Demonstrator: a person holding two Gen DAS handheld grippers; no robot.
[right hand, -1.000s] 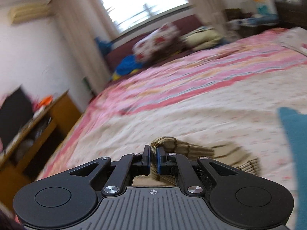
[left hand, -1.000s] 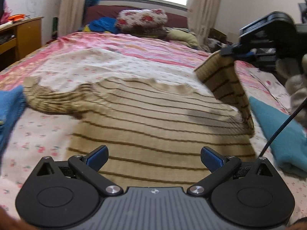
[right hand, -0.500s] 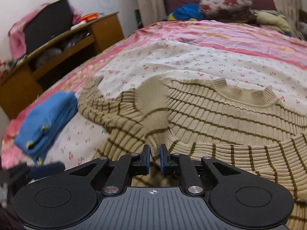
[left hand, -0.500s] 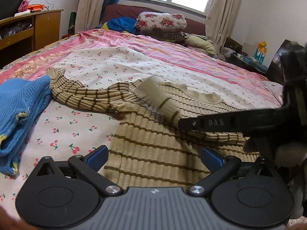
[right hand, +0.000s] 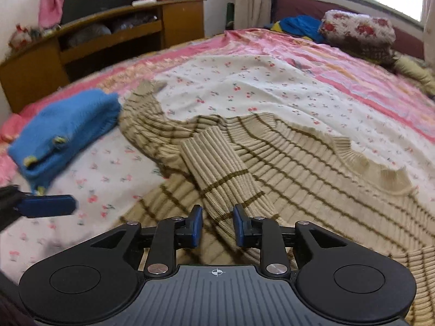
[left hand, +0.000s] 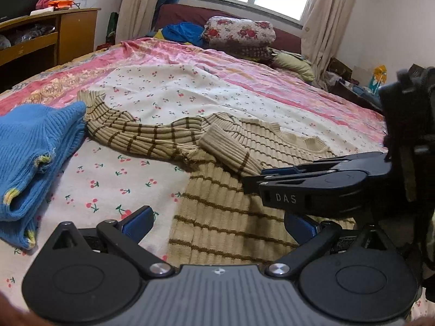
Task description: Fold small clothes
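The right sleeve [right hand: 217, 171] has been released by the right gripper [right hand: 216, 229]; half a second ago it was pinched between closed jaws, and now the jaws are parted to a narrow gap with only a fold of knit lying between them, not held. The sleeve is left laid across the chest of the sweater [left hand: 244, 209], its cuff pointing toward the left shoulder; so the first sleeve fold is judged as done. The left gripper [left hand: 217, 222] is held with its jaws wide over the hem edge of the sweater, empty, as it was before. The left sleeve [left hand: 127, 133] is seen stretched out from the sweater, its cuff touching the blue garment [left hand: 32, 146]; it is probably the next part to be folded.

Counted: one striped sweater, spread on the bed [left hand: 206, 92]; two sleeves, one folded in and one out; one blue garment, folded, to the left of the sweater; two grippers.
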